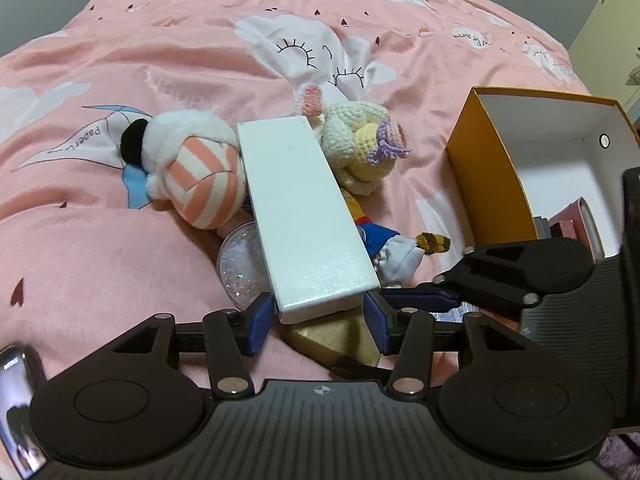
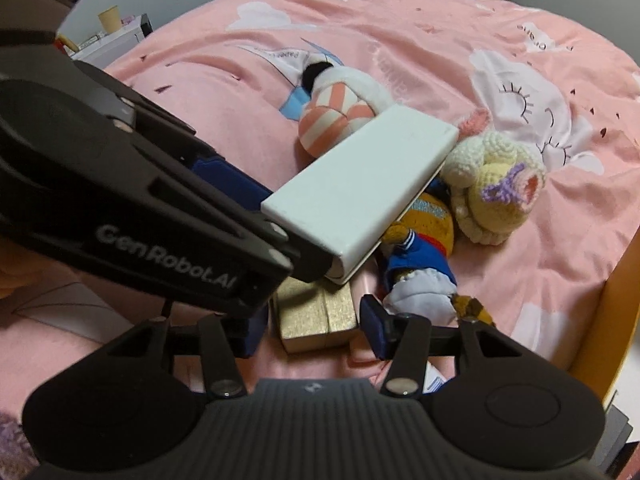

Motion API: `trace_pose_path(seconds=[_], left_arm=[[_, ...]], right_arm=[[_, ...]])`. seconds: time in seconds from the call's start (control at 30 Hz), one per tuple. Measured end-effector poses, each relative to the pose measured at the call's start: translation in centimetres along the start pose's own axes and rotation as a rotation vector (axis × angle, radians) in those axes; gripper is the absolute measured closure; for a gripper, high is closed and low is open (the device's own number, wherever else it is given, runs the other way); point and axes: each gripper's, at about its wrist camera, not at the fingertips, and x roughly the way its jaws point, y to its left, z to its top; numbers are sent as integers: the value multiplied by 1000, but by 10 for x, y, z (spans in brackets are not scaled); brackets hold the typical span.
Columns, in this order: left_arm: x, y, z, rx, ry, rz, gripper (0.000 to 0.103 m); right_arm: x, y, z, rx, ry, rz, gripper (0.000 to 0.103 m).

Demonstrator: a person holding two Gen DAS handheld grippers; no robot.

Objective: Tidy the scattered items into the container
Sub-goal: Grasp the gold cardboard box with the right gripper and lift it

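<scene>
orange box (image 1: 486, 168), pink item (image 1: 576, 224) inside

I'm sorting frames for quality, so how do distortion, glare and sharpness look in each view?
Left wrist view: strong fisheye bending, dark vignette corners, soft indoor light; the white box shows a pale sheen near the left gripper; the glitter ball sparkles.
Right wrist view: same curvature; the gold box is reasonably sharp, the bed's far edge softer.
</scene>
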Motion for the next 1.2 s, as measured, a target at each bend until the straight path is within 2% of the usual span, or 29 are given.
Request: trace_pose_path(seconds=[0.23, 0.43, 0.67, 0.73, 0.9, 1.03, 1.2], left_arm=[[4, 4, 2, -35, 0, -65, 46], [-1, -3, 5, -19, -38, -82, 46], [-15, 4, 6, -15, -60, -16, 47], [-13, 9, 7, -38, -54, -3, 47], [-4, 4, 15, -31, -58, -79, 54], [3, -5, 19, -10, -51, -48, 54], [4, -10, 13, 22, 5, 19, 54]], right_arm=[[13, -2, 5, 19, 13, 19, 53], [-6, -9, 1, 72, -47, -6, 54], [-29, -28, 0, 209, -105, -37, 55], [-34, -35, 0, 235, -119, -75, 55], [-37, -43, 2, 254, -112, -105, 55], [-43, -40, -4, 237, -107, -139, 55], [-51, -37, -13, 226, -99, -140, 55]])
